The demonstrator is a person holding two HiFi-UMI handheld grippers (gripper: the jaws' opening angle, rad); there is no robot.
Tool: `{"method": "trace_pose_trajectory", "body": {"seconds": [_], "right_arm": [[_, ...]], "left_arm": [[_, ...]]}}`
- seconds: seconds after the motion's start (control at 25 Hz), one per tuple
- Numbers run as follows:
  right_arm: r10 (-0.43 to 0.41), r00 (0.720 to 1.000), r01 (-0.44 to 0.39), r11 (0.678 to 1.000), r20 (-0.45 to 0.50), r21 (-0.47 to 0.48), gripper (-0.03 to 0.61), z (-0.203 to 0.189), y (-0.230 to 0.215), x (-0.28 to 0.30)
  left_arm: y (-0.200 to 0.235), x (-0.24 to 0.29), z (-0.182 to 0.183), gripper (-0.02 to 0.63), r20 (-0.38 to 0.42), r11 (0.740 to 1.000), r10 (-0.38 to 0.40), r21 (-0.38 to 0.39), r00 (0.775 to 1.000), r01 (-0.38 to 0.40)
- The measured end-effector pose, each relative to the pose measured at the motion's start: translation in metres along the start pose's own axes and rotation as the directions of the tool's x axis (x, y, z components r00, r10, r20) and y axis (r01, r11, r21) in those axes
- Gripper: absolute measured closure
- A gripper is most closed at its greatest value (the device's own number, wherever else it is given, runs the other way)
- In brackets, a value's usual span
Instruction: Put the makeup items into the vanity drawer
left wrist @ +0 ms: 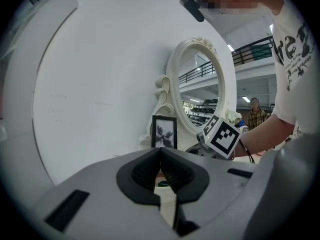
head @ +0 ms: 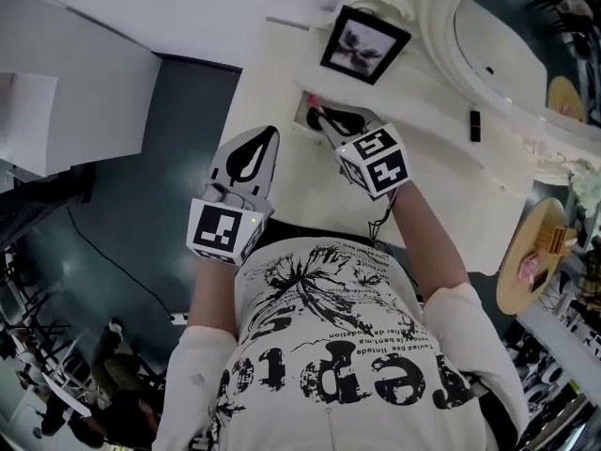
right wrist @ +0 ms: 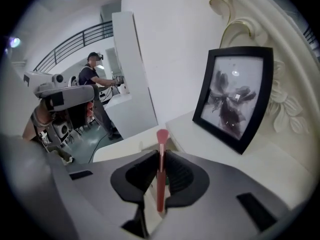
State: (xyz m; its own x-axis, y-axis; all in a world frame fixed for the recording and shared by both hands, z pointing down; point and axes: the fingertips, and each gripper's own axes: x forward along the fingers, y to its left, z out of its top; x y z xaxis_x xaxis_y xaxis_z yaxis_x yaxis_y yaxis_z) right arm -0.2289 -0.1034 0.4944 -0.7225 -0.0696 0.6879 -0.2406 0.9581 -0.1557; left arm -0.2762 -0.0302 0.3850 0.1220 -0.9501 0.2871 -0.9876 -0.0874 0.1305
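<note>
Left gripper (left wrist: 160,150) level, right gripper (right wrist: 161,156) tilted down, pinching brush (right wrist: 160,184)

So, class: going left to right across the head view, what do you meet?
left gripper → right gripper, shut on a pink makeup brush → small black tube on the vanity top → round wooden tray. The picture frame overlaps the right gripper, so it is left out.
</note>
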Motion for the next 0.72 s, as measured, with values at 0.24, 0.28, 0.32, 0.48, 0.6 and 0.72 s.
{"method": "trace_pose_trajectory", "body": {"seconds": [0.24, 0.28, 0.32, 0.48, 0.6, 0.72], "right_arm": [[-0.012, 1.0, 0.011, 0.999, 0.008, 0.048, 0.386, 0.001, -0.002, 0.003], [-0.013, 1.0, 0.012, 0.998, 0.02, 0.069, 0.37, 0.003, -0.003, 0.001], [-0.019, 0.999, 0.016, 0.996, 0.031, 0.085, 0.353, 0.004, -0.004, -0.001], [-0.05, 0.997, 0.043, 0.993, 0.064, 0.112, 0.339, 0.007, -0.009, -0.014], [-0.086, 0.991, 0.071, 0.988, 0.104, 0.133, 0.337, 0.011, -0.013, -0.031], [-0.123, 0.979, 0.099, 0.984, 0.165, 0.148, 0.342, 0.017, -0.015, -0.055]], "left_arm": [[0.005, -0.009, -0.002, 0.601, -0.008, 1.0, 0.026, -0.01, 1.0, -0.026], [0.004, -0.01, -0.002, 0.601, -0.007, 1.0, 0.024, -0.009, 1.0, -0.025], [0.004, -0.01, -0.002, 0.601, -0.005, 1.0, 0.022, -0.008, 1.0, -0.022], [-0.002, -0.008, 0.003, 0.601, 0.006, 1.0, -0.002, 0.007, 1.0, 0.002], [-0.009, -0.004, 0.012, 0.601, 0.021, 0.999, -0.036, 0.029, 0.999, 0.036], [-0.02, 0.0, 0.021, 0.601, 0.033, 0.996, -0.072, 0.052, 0.997, 0.07]]}}
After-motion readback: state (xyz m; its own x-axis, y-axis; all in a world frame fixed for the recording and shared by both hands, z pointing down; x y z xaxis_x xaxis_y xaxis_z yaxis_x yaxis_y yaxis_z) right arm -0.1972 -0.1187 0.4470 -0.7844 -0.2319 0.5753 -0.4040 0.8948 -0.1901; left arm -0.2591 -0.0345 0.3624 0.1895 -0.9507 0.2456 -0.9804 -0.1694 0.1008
